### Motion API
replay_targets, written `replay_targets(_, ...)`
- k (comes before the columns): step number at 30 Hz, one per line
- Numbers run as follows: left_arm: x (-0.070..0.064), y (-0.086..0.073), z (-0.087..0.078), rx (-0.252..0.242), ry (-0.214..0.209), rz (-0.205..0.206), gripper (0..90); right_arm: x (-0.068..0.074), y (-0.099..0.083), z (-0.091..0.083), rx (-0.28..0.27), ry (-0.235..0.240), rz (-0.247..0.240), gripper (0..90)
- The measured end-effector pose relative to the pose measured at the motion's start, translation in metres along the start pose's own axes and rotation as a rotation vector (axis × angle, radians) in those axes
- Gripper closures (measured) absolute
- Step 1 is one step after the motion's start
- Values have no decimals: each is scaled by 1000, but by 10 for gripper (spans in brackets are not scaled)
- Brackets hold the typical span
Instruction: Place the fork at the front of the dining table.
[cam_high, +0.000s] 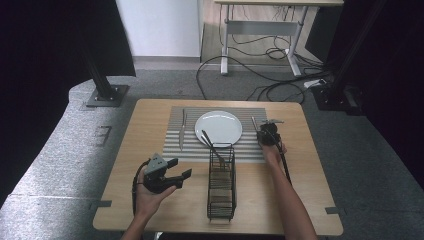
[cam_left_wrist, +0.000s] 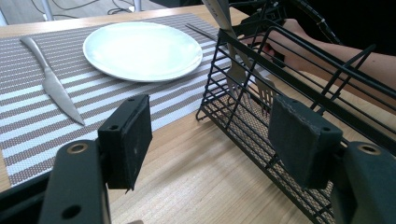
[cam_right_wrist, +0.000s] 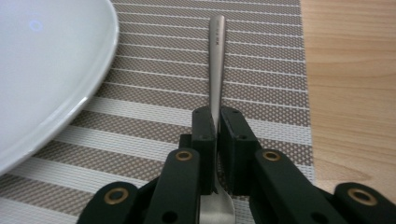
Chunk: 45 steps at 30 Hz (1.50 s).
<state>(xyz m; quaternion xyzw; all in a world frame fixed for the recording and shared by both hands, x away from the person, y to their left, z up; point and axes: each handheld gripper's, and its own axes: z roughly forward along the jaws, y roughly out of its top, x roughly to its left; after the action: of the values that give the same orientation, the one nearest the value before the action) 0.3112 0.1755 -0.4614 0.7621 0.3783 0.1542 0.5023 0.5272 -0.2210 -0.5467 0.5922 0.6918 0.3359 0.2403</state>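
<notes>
1. My right claw (cam_right_wrist: 217, 140) is pinching a spoon (cam_right_wrist: 216, 56); its two black jaws are pressed onto the handle just above the bowl, and the handle runs forward, away from the claw, over the striped placemat (cam_right_wrist: 187, 84).
2. In the high view that right claw (cam_high: 268, 134) sits at the right edge of the placemat (cam_high: 176, 135), just beside the white plate (cam_high: 218, 127).
3. The plate's rim (cam_right_wrist: 70, 93) curves along the left of the right gripper view, near the spoon but apart from it.
4. My left claw (cam_high: 177, 169) is spread wide and holds nothing; it hangs over the wooden surface (cam_high: 130, 200) to the left of the black wire basket (cam_high: 221, 185).
5. From the left gripper view, forks (cam_left_wrist: 238, 70) stand tines-down in the far end of the basket (cam_left_wrist: 289, 51), handles leaning up over its rim.
6. A knife (cam_left_wrist: 53, 86) lies flat on the placemat to the left of the plate (cam_left_wrist: 142, 49), well apart from both claws.
</notes>
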Motion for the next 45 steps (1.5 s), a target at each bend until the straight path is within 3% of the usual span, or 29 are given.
replay_targets(3,0,0,0,0,-2,1,308,-1,3,-4,-1,48,5,709)
replay_targets(9,-1,0,0,2,-6,5,308,-10,8,-25,-8,102,7,640)
replay_targets(17,-3,1,-1,-4,-9,9,309,-23,-10,-43,15,150,34,569)
replay_targets(30,-6,2,4,5,-16,21,310,-16,-36,-45,60,223,55,548)
replay_targets(34,-6,2,4,5,-15,20,310,-11,-36,-45,56,245,50,548)
replay_targets(40,-6,2,2,1,-13,20,310,-11,-37,-46,46,220,49,538)
replay_targets(45,-4,1,3,4,-13,16,310,-15,-38,-55,12,257,48,514)
